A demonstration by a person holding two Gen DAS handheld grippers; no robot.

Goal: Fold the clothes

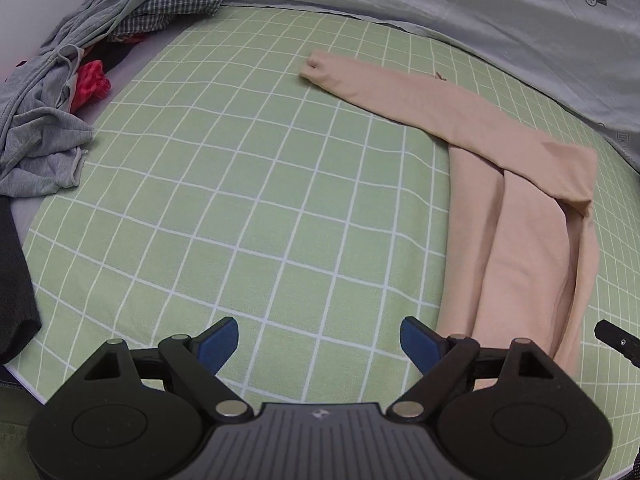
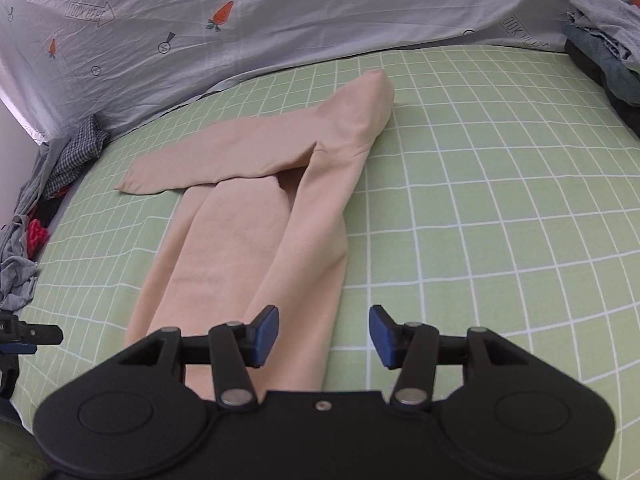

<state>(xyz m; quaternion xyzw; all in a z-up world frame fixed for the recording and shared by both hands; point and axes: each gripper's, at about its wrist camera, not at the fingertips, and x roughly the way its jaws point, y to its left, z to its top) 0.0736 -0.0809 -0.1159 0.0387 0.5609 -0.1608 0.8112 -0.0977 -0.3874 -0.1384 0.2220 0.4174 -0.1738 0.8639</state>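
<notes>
Both jaws empty, left gripper (image 1: 319, 342) wide, right gripper (image 2: 323, 330) narrower, folded clothes (image 2: 600, 36) only rightward

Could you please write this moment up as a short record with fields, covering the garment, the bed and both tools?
garment: beige long-sleeved top, lying flat, partly folded lengthwise
sleeve: one sleeve stretched out sideways across the bed
surface: green checked sheet
backdrop: pale sheet with carrot print
unfolded pile: grey clothes with checked and red pieces at the bed's edge
left tool: open, nothing between the pads, above bare sheet
right tool: open, empty, above the garment's near edge
</notes>
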